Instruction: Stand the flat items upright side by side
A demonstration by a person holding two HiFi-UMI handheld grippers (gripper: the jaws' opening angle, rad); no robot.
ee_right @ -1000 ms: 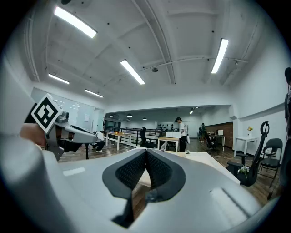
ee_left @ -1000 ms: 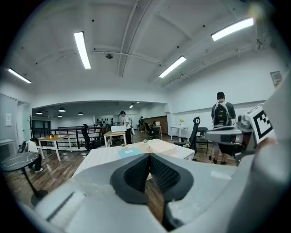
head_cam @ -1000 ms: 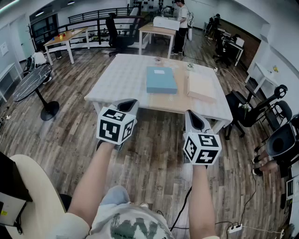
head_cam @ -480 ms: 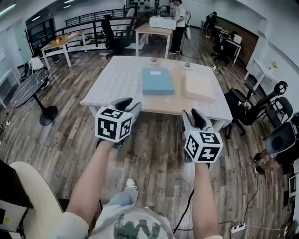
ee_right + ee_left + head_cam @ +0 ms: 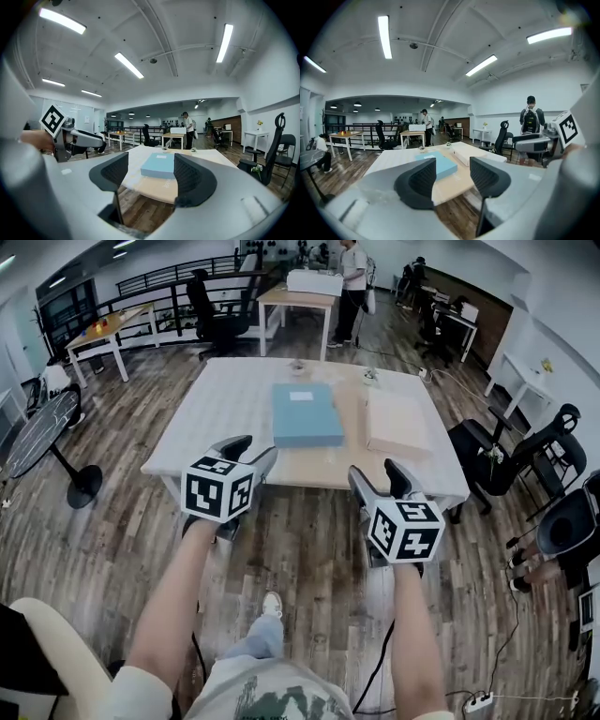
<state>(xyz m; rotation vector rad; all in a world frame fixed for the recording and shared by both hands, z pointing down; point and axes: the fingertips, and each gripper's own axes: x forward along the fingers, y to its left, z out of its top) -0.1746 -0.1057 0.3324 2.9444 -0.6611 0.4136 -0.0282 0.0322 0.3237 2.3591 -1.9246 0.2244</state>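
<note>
A flat light-blue box (image 5: 307, 414) lies on the table (image 5: 225, 418), also seen as the blue box (image 5: 438, 165) and the blue box (image 5: 159, 166). To its right lies a flat cream box (image 5: 397, 422), the cream box (image 5: 474, 153). Both grippers hang over the wooden floor, short of the table's near edge. My left gripper (image 5: 247, 450) has its jaws opening with nothing between them, the same in its own view (image 5: 450, 180). My right gripper (image 5: 377, 476) is opening too, also empty (image 5: 147, 176).
Small objects (image 5: 297, 365) sit at the table's far edge. Office chairs (image 5: 525, 460) stand to the right, a round black table (image 5: 42, 427) to the left. A person (image 5: 350, 277) stands at a far desk. Cables and a power strip (image 5: 478, 699) lie on the floor.
Both grippers' jaws have spread apart from shut. The person has walked toward the table, which now sits nearer and lower in the head view.
</note>
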